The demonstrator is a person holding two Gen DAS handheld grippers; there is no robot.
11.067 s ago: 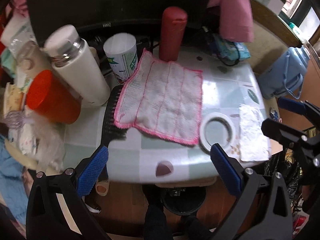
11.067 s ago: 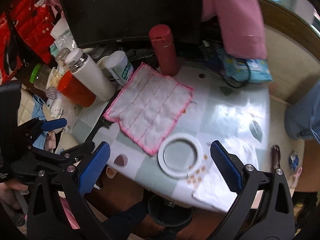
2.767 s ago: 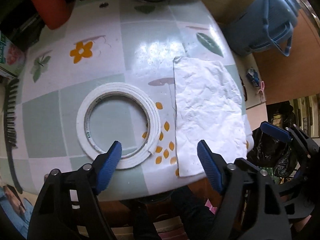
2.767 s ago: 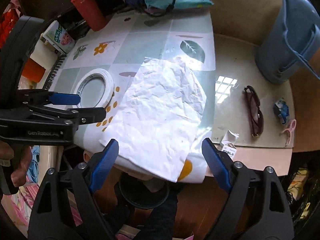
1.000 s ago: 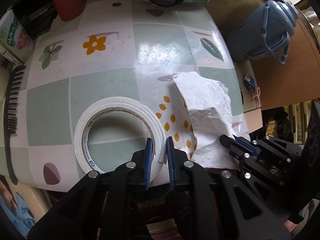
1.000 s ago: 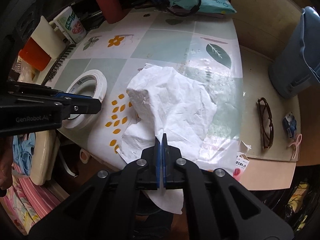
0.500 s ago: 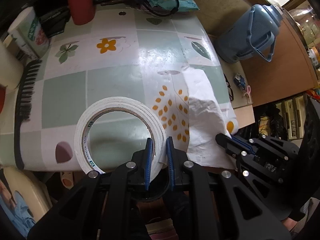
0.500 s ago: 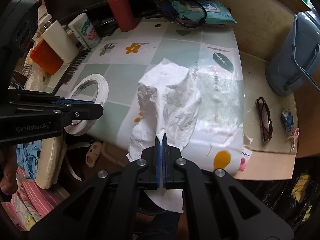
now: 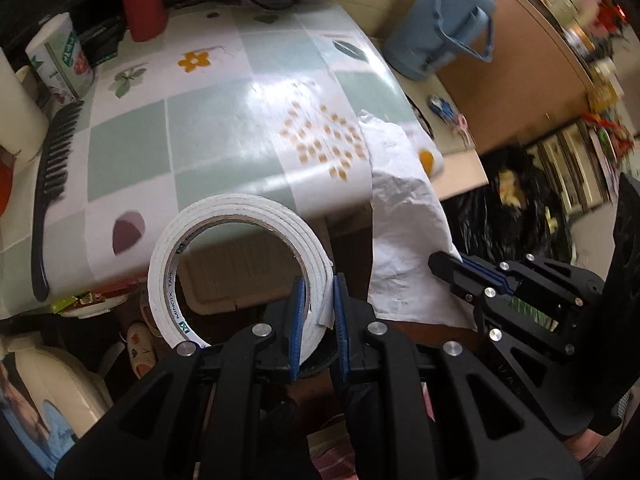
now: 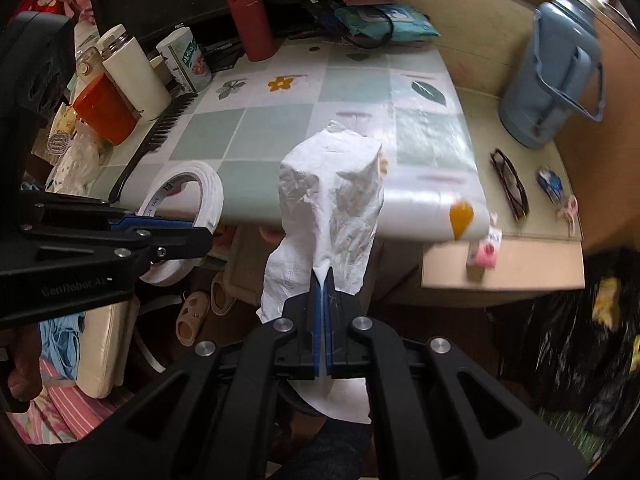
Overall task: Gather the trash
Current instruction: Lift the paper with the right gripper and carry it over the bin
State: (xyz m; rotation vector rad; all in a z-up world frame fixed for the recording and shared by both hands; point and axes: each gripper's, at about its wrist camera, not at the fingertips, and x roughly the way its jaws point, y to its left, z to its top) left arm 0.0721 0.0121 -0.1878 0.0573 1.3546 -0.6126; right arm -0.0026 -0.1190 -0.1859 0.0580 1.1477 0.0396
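L gripper (image 9: 318, 312) nipped on white foam tape roll (image 9: 240, 256); R gripper (image 10: 322, 300) fully closed on crumpled white paper sheet (image 10: 332, 204). Black bin bag (image 10: 568, 320) at 4 o'clock, yellowish scraps inside.

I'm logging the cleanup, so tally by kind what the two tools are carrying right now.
Tape roll: 1, in the left tool
Crumpled paper sheet: 1, in the right tool
Total: 2

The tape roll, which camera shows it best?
The left wrist view: the tape roll fills the centre, its whole ring and printed inner core visible, clamped in the left gripper. The right wrist view shows the roll edge-on, partly hidden behind that gripper's fingers.
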